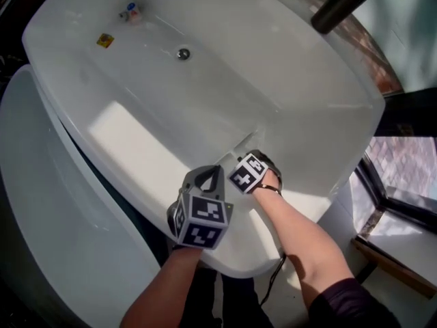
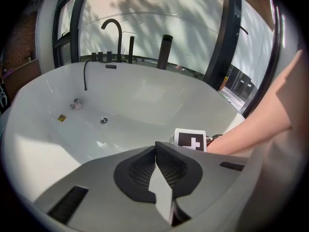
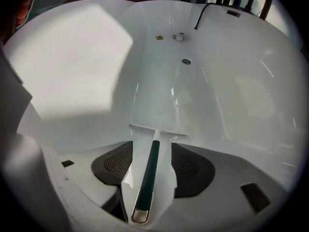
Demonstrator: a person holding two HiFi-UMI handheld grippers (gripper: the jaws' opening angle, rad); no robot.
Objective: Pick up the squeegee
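Note:
The squeegee (image 3: 148,174) has a dark green handle with a metal end and a white blade. It lies on the white bathtub's (image 1: 287,80) inner slope near the front rim, and its blade (image 1: 241,143) also shows in the head view. My right gripper (image 3: 153,153) points down over it. Its jaws are open wide on either side of the handle, with a gap at each pad. My left gripper (image 2: 155,148) hovers just left of the right one (image 1: 254,168), jaws shut on nothing.
The drain (image 1: 183,54), a yellow sticker (image 1: 104,40) and a small plug-like object (image 1: 131,12) lie on the tub floor. A black faucet (image 2: 113,30) and a black cylinder (image 1: 340,4) stand on the far rim. A window frame (image 1: 392,197) is at right.

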